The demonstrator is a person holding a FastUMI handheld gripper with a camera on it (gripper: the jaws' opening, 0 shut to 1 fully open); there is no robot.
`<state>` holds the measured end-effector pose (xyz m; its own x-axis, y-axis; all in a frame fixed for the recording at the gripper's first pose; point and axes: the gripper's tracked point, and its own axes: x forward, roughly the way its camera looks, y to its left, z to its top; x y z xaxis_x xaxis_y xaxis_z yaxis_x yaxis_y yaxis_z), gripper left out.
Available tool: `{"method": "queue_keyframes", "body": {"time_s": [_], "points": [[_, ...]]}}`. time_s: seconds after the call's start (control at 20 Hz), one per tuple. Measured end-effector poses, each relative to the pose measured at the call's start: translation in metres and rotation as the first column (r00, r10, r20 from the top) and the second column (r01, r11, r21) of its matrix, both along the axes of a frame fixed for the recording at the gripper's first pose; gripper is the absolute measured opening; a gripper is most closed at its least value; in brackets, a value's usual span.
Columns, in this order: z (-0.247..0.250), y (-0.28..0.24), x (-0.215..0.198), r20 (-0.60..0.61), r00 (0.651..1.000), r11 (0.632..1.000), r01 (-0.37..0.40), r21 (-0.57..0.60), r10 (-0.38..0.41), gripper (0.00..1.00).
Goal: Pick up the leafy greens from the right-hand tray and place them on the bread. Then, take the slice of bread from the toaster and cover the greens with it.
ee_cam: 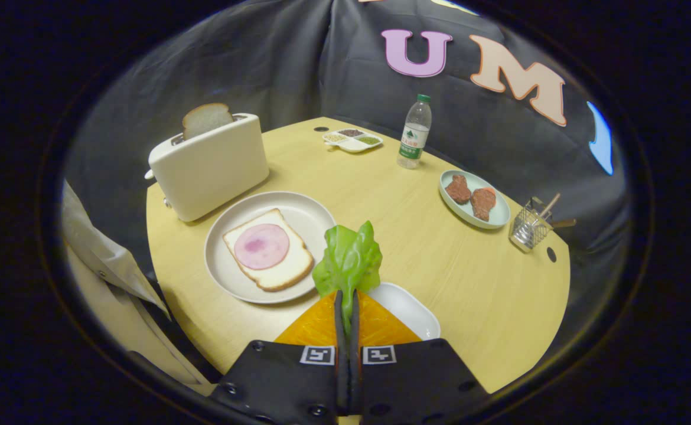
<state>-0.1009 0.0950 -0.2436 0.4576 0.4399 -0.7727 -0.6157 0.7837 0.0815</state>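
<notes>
Already aloft: my hand-held gripper (346, 307) has its two fingers pressed nearly together on the stem of the soft green leafy greens (348, 260), holding them above the white right-hand tray (407, 310) they belong to. As I judge it, the pick is done and nothing else is.

At about ten o'clock from the fingertips, the square slice of white bread topped with a round pink slice of ham (267, 249) lies on a round pale plate (227, 271), not yet covered by the greens. Farther off at eleven o'clock, the cream two-slot toaster (209, 165) holds the browned second slice of bread (205, 119) upright in its slot, untouched.

At two o'clock a pale green oval dish carries brown meat pieces (471, 198).

Farthest, at one o'clock, a clear plastic bottle with a green cap (414, 133) bears a green-and-white label too small to read. Square markers sit on the gripper body; they carry no words.
</notes>
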Motion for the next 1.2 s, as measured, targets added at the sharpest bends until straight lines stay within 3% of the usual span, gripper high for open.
{"method": "queue_keyframes", "body": {"time_s": [1.2], "points": [[0.014,0.119,-0.014,-0.035,0.984,0.982,-0.171,0.074,0.174,0.06]]}}
